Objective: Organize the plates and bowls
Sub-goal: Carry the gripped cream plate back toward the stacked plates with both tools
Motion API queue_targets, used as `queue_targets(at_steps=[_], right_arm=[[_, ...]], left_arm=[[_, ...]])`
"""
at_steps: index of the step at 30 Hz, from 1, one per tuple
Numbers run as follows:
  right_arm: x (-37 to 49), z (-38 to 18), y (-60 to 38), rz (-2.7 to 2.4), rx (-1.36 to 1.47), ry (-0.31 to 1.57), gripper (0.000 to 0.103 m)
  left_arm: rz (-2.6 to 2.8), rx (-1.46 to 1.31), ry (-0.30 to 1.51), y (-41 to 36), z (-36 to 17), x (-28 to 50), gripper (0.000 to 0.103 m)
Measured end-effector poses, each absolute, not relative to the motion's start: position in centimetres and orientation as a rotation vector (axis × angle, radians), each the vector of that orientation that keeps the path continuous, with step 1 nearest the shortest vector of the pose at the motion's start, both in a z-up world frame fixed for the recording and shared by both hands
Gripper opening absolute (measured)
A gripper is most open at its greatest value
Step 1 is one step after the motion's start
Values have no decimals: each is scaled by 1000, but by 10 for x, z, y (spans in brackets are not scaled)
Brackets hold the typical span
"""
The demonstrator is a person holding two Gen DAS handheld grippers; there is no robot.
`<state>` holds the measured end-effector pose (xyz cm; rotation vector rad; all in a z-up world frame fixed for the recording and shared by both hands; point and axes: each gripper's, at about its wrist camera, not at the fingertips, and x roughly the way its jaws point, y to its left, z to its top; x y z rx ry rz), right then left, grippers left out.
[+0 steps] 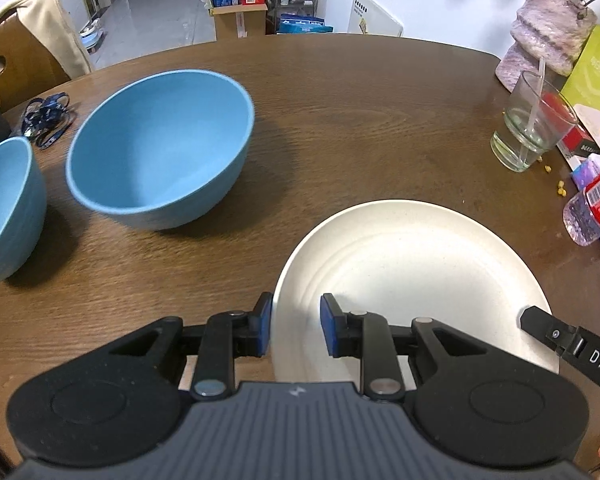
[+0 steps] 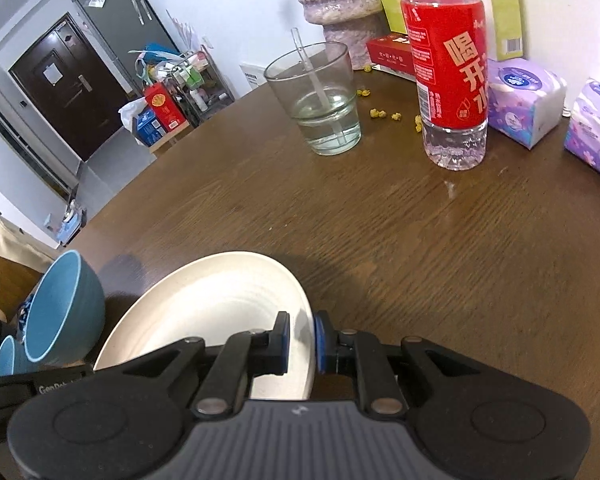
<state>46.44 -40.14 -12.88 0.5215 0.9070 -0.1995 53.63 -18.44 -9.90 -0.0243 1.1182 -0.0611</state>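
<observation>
A white plate (image 1: pixel 412 264) hangs low over the brown table (image 1: pixel 340 120), gripped at opposite rims. My left gripper (image 1: pixel 296 326) is shut on its left rim, one blue pad outside the edge and one on the inner face. In the right wrist view my right gripper (image 2: pixel 303 340) is shut on the plate (image 2: pixel 204 304) at its right rim; its finger (image 1: pixel 540 320) also shows in the left wrist view. Two blue bowls stand upright and apart to the left: a large bowl (image 1: pixel 160 148) (image 2: pixel 60 308) and a second bowl (image 1: pixel 4 208) (image 2: pixel 4 356) beyond it.
A glass of water with a straw (image 1: pixel 532 128) (image 2: pixel 320 100), a red-labelled bottle (image 2: pixel 448 76), two tissue packs (image 2: pixel 528 104) and a vase (image 1: pixel 548 28) crowd the right side. Yellow crumbs (image 2: pixel 380 113) lie near the bottle. A blue lanyard (image 1: pixel 48 116) lies far left.
</observation>
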Motion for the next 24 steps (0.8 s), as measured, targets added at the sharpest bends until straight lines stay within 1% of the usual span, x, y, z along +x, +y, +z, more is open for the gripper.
queue_targets(at_steps=[24], right_arm=[[374, -87, -322, -187, 479, 841, 13]], left_arm=[[-95, -68, 1078, -102, -68, 442, 26]])
